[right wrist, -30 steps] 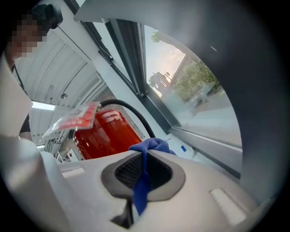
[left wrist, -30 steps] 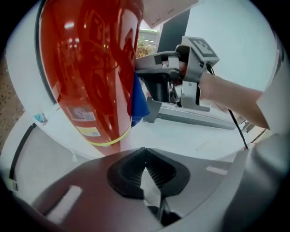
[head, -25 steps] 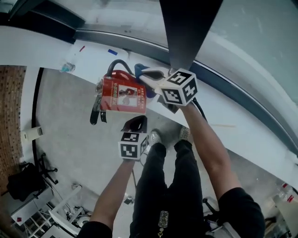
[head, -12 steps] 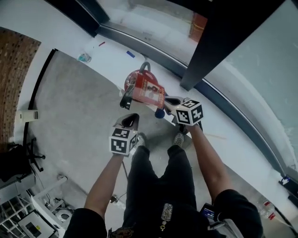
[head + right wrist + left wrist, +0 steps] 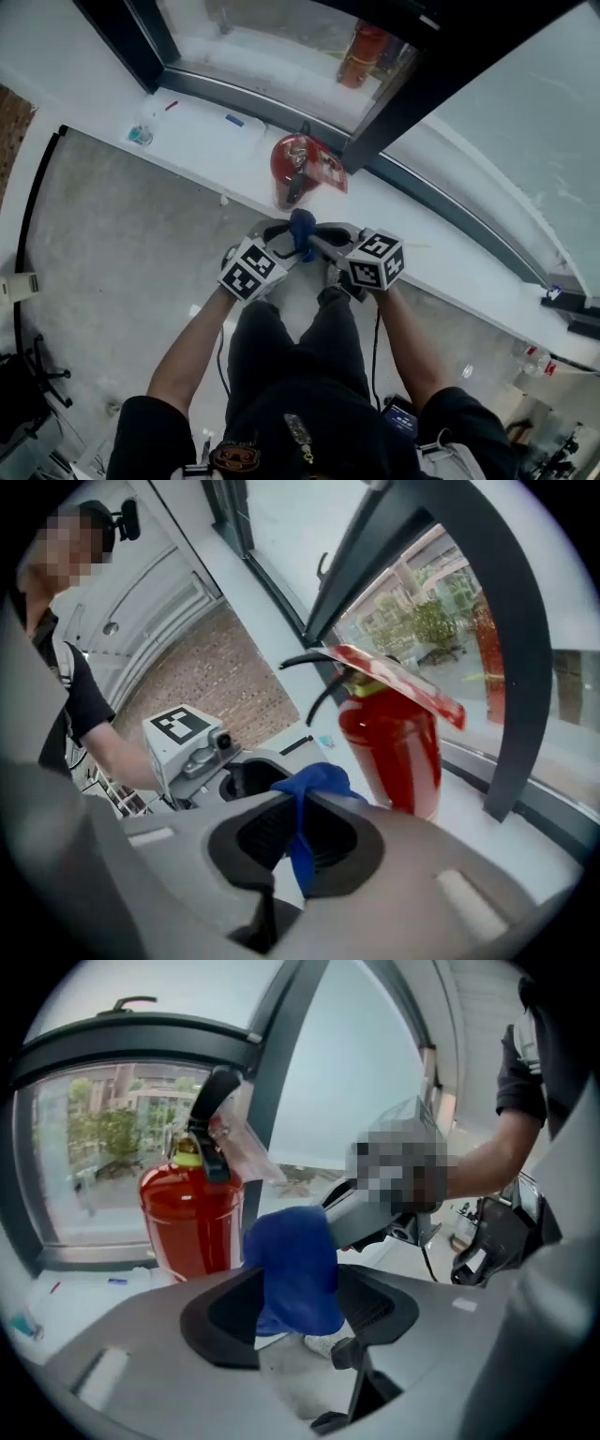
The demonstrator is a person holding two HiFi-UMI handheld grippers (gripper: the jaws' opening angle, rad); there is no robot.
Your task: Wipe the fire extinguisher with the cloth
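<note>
The fingers of the right gripper (image 5: 295,841) are pinched shut on a blue cloth (image 5: 314,780). It hangs between the fingers of the left gripper (image 5: 300,1314), which have just been opening wide, seemingly ungripped. Beyond, the fire extinguisher (image 5: 300,164) stands upright on the window ledge (image 5: 206,141).

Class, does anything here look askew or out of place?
The fire extinguisher stands upright on the white ledge, but its red tag juts out sideways, tilted, not flat against the cylinder.

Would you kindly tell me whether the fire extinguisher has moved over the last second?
Yes. The fire extinguisher, earlier tipped sideways at the ledge's edge, now stands upright on the white ledge, beside the dark window post.
</note>
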